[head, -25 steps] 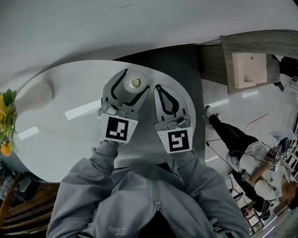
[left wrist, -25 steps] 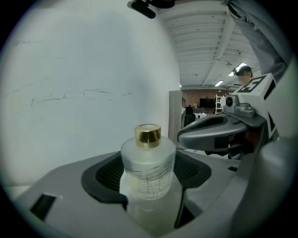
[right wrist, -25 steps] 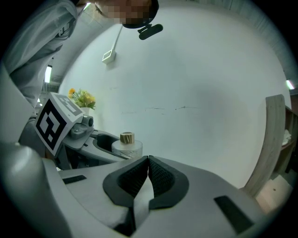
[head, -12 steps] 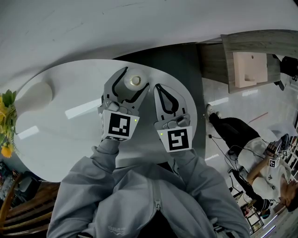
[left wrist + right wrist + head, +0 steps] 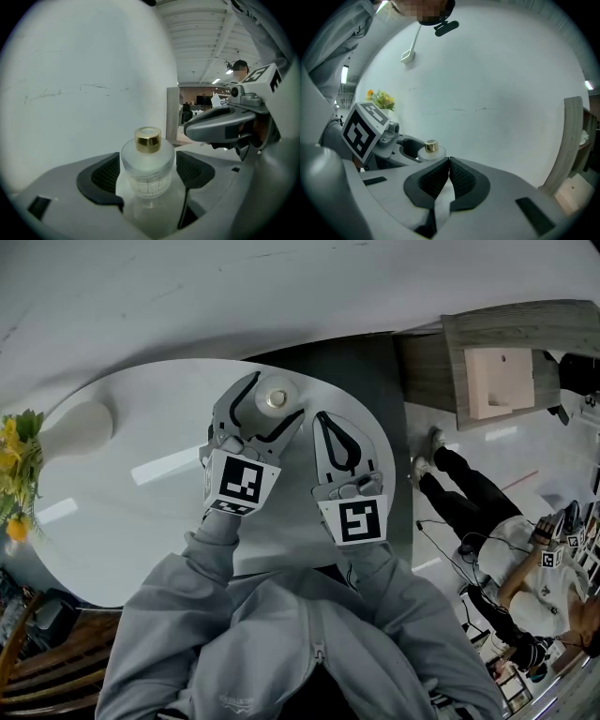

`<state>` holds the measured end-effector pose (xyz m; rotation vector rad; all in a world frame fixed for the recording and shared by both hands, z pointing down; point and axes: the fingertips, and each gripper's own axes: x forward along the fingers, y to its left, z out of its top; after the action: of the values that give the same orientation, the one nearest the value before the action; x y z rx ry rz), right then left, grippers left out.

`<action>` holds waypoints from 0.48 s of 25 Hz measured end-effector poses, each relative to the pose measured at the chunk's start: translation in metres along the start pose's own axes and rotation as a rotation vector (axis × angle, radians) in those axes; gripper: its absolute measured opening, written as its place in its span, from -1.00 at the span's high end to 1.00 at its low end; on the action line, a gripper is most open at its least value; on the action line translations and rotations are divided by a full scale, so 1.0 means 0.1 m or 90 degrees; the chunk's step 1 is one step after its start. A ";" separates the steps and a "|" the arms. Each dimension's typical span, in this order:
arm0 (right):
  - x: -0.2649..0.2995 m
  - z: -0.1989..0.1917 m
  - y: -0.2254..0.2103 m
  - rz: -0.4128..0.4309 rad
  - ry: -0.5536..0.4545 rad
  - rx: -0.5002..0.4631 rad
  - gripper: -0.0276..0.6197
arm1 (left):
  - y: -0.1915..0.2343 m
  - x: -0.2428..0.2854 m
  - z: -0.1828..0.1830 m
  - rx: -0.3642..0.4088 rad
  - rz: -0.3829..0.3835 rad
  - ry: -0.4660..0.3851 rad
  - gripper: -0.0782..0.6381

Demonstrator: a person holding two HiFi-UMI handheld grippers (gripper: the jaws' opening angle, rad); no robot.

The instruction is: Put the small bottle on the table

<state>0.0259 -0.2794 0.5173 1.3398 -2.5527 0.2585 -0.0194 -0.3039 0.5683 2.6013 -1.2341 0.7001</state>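
Releasing is the step in hand. The small bottle (image 5: 148, 164) is stood upright on the white table (image 5: 141, 512), in the upper middle of the head view and close to the table's upper edge, with its gold cap on top. The jaws of the left gripper (image 5: 272, 404) are being opened around it. They are spread wide, with 1 dark pad at each side of the frosted body, and no squeeze on the glass can be made out. The bottle is therefore judged to be let go, not held.

The placing itself appears nearly done. What is called for next is a straight withdrawal of the left gripper toward the lower part of the head view, with both pads kept off the bottle so that it is not nudged or tipped.

The right gripper (image 5: 449, 168) is clenched, its 2 pads pressed together with nothing between them. It is held just right of the left gripper, apart from the bottle.
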 end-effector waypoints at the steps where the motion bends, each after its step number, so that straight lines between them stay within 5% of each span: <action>1: -0.02 0.02 0.00 -0.001 -0.001 0.000 0.83 | 0.00 -0.02 0.00 -0.005 -0.001 0.003 -0.25; 6: -0.18 0.18 0.04 -0.014 -0.011 -0.004 0.83 | 0.04 -0.31 0.14 -0.027 0.002 -0.033 -0.25; 12: -0.45 0.48 0.12 -0.026 -0.034 -0.029 0.83 | 0.10 -0.85 0.54 -0.030 0.066 -0.105 -0.11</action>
<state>0.0337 -0.2503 0.4581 1.3977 -2.5555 0.1589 -0.0556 -0.2713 0.4791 2.6166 -1.4225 0.4745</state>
